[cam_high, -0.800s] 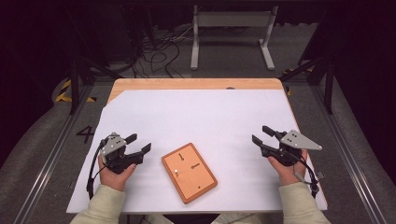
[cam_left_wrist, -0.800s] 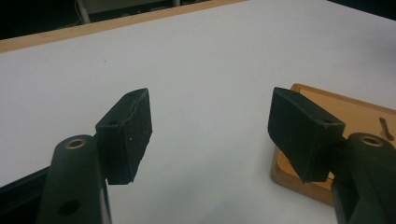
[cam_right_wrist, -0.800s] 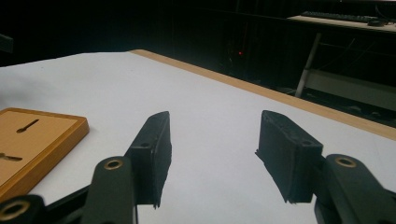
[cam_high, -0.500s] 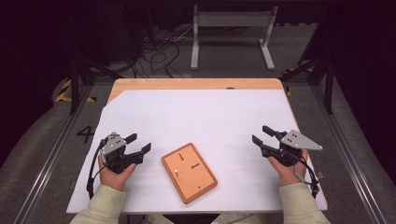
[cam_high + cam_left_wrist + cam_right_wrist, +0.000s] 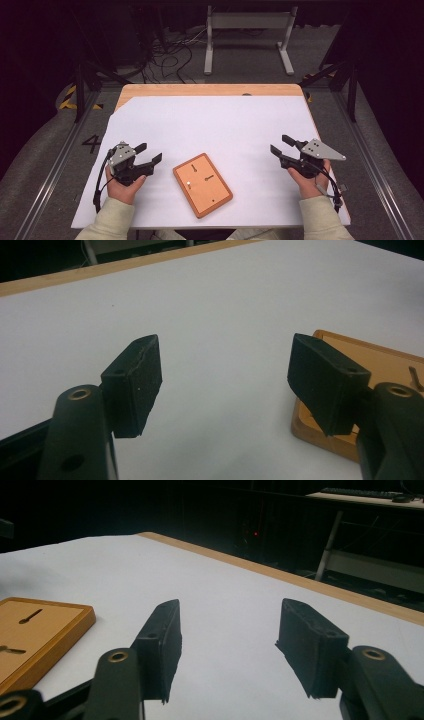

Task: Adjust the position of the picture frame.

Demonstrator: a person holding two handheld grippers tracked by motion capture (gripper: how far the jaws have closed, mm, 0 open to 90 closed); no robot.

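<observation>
Cream sleeves, black tools (image 5: 145, 156) with grey plates, brass-looking, perhaps, screws, trailing black cables.

A wooden table (image 5: 210, 90) is covered almost wholly by a white sheet (image 5: 220, 130), with bare wood along the far edge. An orange tray (image 5: 202, 184) lies on the sheet, near the front middle.

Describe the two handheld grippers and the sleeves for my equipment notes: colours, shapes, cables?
Both the left gripper and the right gripper are black, each with two jaws ending in blocky dark pads and arms with brass-ringed holes. Each carries a grey three-cornered plate dotted with small holes, and trails a black cable. The person wears light beige sleeves.
</observation>
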